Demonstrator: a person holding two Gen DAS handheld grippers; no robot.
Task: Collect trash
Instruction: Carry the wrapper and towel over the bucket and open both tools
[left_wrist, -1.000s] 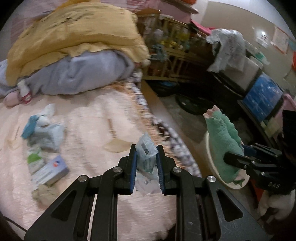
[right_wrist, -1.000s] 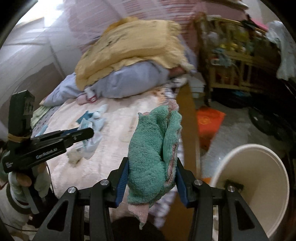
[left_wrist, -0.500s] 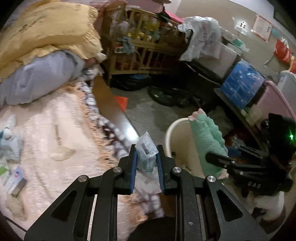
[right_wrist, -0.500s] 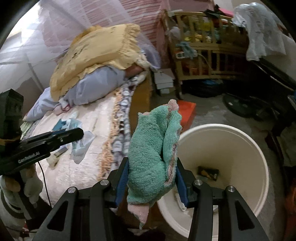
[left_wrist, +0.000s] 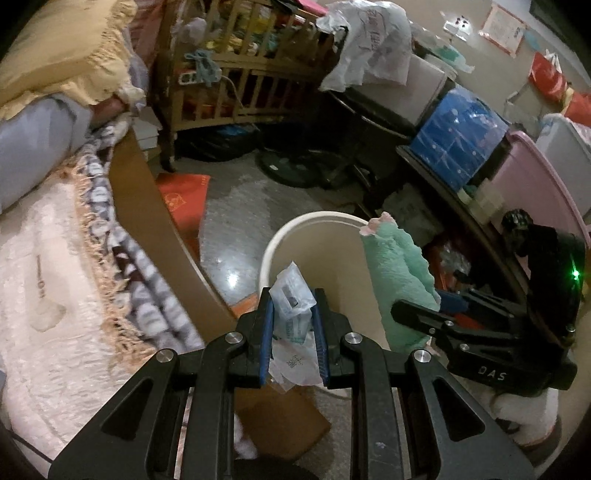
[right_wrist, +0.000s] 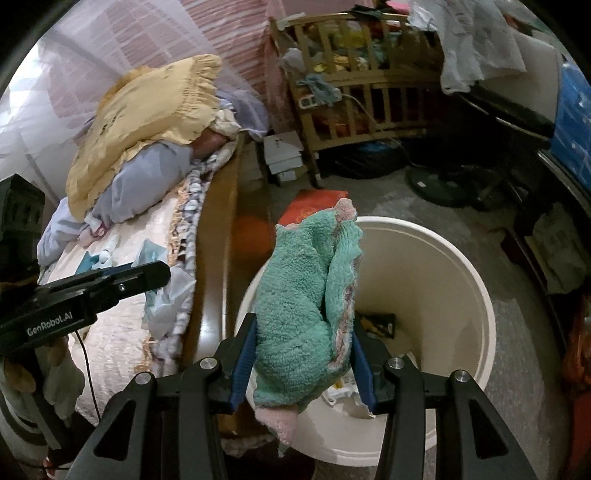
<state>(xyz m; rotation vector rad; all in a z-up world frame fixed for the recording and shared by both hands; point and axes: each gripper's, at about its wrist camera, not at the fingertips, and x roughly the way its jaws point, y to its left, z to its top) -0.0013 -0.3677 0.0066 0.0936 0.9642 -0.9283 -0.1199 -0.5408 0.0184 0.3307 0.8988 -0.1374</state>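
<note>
My left gripper (left_wrist: 293, 317) is shut on a clear plastic wrapper (left_wrist: 293, 299) and holds it at the near rim of the cream bin (left_wrist: 314, 218). My right gripper (right_wrist: 304, 336) is shut on a green towel (right_wrist: 306, 295) and holds it over the left side of the bin (right_wrist: 461, 266). Scraps of trash (right_wrist: 380, 321) lie in the bin's bottom. In the left wrist view the right gripper (left_wrist: 421, 314) with the towel (left_wrist: 399, 277) is over the bin's right side. In the right wrist view the left gripper (right_wrist: 151, 273) is at the bed edge with the wrapper (right_wrist: 170, 295).
The bed (left_wrist: 48, 277) with a wooden side board (left_wrist: 147, 199) is on the left, with more litter (right_wrist: 96, 258) and pillows (right_wrist: 147, 114) on it. A wooden crib (left_wrist: 236, 85), a fan base (left_wrist: 295, 166), a red bag (left_wrist: 184, 195) and storage boxes (left_wrist: 461, 136) surround the bin.
Both grippers have swung right from over the bed to the bin, each still holding its item. The bin now sits directly below them.
</note>
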